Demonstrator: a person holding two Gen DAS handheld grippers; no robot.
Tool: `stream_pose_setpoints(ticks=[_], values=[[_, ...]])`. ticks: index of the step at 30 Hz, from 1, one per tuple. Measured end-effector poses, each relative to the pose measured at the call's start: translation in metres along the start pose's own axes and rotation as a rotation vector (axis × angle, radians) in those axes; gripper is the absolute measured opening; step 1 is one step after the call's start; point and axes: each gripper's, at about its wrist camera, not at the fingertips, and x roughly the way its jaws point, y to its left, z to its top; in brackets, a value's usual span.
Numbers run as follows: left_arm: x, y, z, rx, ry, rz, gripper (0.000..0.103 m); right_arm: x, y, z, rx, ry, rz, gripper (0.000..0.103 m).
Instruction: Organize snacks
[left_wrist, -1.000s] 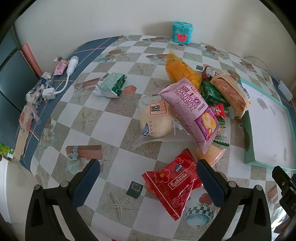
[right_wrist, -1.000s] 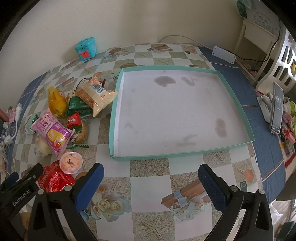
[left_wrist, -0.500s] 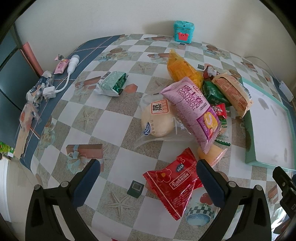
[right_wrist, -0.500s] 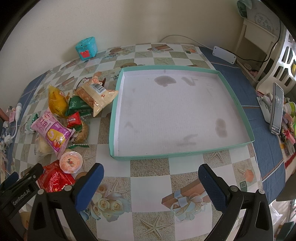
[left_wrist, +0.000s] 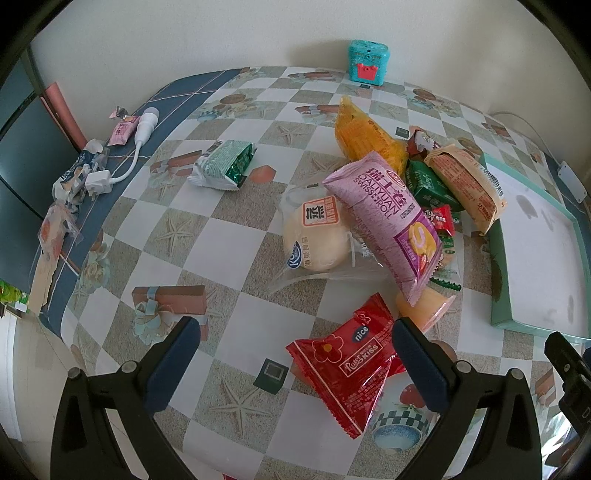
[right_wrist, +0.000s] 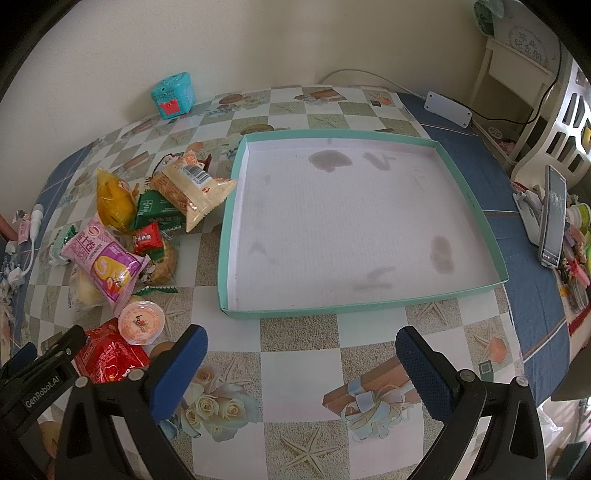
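Observation:
A heap of snacks lies on the patterned table left of a shallow teal tray (right_wrist: 476, 288) (left_wrist: 496, 266) with a white, stained floor. Nearest my left gripper (left_wrist: 295, 332), which is open, is a red Rusk Kiss packet (left_wrist: 351, 365) (right_wrist: 107, 354), partly between the fingers. Behind it sit an orange jelly cup (left_wrist: 424, 308) (right_wrist: 141, 322), a purple Swiss roll bag (left_wrist: 391, 218) (right_wrist: 103, 266), a pale bun in clear wrap (left_wrist: 314, 236), a yellow bag (left_wrist: 365, 136) and a tan cracker pack (left_wrist: 465, 184) (right_wrist: 188, 188). My right gripper (right_wrist: 301, 345) is open over bare table before the tray.
A green-white packet (left_wrist: 225, 166) lies apart to the left. A teal toy box (left_wrist: 367, 61) (right_wrist: 171, 94) stands by the wall. A white charger and cable (left_wrist: 122, 155) and wrappers sit at the left edge. A phone on a stand (right_wrist: 552, 218) is at the right.
The left gripper has shifted slightly left, so the snack pile sits a little further right in its view. The right gripper has barely moved. Both stay open.

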Motion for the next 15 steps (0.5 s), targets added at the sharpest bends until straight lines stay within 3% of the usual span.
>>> stream_pose_setpoints(ticks=[12,15], values=[[0.0001,-0.0006,0.0000,-0.010,0.001,-0.003,0.103,0.0004,0.0031,-0.0004,-0.014,0.005,0.002,0.103],[-0.0022,0.0079,0.0002,-0.051,-0.005,-0.009,0.103,-0.0022,0.0083,0.0005,-0.023,-0.005,0.052,0.103]])
